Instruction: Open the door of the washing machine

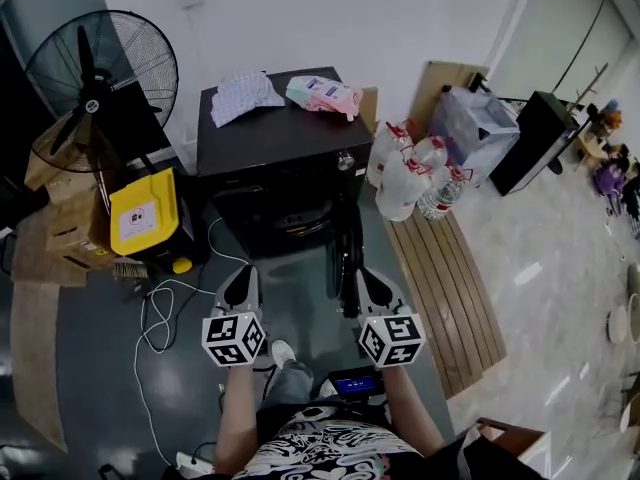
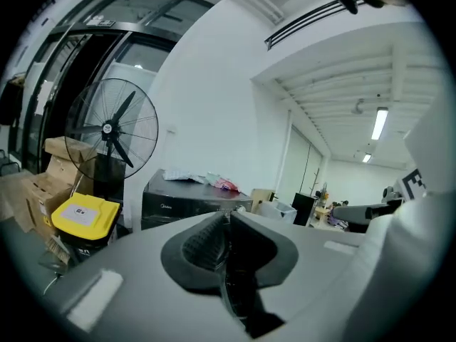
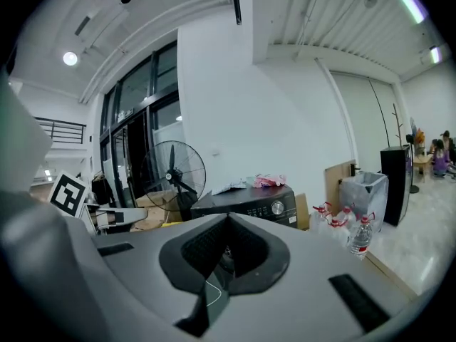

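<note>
The washer [image 1: 270, 138] stands black against the white wall, straight ahead of the person and well clear of both grippers. Its door [image 1: 346, 258] seems swung out toward the person on the picture's right of the front, seen edge-on, with the dark drum mouth showing behind it. On the lid lie a patterned cloth [image 1: 243, 93] and a pink pack [image 1: 325, 95], a little apart.

The left gripper [image 1: 240, 276] and the right gripper [image 1: 371, 280] are held side by side above the grey floor [image 1: 300, 318], both pointing at the washer. In each gripper's own view the jaws are pressed together at the tips with nothing between them — both claws are empty.

Left of the washer stands a big black fan [image 1: 100, 78], with a yellow bin [image 1: 145, 213] in front of it and cardboard boxes [image 1: 65, 223] beside that. A white cable [image 1: 160, 308] loops over the floor near the left gripper. Right of the washer a cluster of water bottles [image 1: 415, 178] stands at the head of a strip of wooden slats [image 1: 445, 288], and a clear tub [image 1: 475, 123] sits just behind the bottles.
</note>
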Demonstrator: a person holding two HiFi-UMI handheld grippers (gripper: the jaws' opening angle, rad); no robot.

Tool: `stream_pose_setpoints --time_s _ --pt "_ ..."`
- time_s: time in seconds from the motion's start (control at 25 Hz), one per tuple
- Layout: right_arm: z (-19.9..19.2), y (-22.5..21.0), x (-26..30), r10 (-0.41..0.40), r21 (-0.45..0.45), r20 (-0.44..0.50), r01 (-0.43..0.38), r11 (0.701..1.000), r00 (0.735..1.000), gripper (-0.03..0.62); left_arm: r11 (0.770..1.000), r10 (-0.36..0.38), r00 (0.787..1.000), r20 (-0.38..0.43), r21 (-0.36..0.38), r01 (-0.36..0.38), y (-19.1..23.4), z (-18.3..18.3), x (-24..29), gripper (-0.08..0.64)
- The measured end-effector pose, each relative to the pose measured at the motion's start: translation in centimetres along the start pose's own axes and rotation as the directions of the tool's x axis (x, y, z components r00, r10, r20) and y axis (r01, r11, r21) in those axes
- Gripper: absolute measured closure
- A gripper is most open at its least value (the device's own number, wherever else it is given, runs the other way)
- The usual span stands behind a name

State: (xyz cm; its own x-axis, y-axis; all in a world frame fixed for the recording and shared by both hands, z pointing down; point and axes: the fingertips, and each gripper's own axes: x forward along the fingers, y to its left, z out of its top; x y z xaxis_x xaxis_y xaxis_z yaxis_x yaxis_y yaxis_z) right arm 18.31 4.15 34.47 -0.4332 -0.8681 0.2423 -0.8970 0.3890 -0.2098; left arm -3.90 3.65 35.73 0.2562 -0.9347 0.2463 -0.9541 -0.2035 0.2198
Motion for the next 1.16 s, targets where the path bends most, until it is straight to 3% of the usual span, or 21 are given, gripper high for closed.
stream_pose_setpoints --time_s 0.28,0.6,1.16 --pt "0.8 1.6 0.1 0.010 -0.054 -0.016 -0.011 0.998 1.000 0.591 1.000 -0.004 0.999 0.047 0.019 0.003 -0.6 1.4 -1.1 0.555" --pt "0.8 2.2 1.3 0.023 -0.069 -0.032 -0.025 0.997 0.999 0.591 0.999 0.029 0.997 0.067 -0.029 -0.027 1.2 1.8 -1.0 0.554" --pt "-0.5 1.5 3.2 0.015 -0.067 -0.081 -0.021 0.998 0.997 0.591 0.999 0.040 0.999 0.022 -0.021 -0.040 2.7 0.5 0.4 0.554"
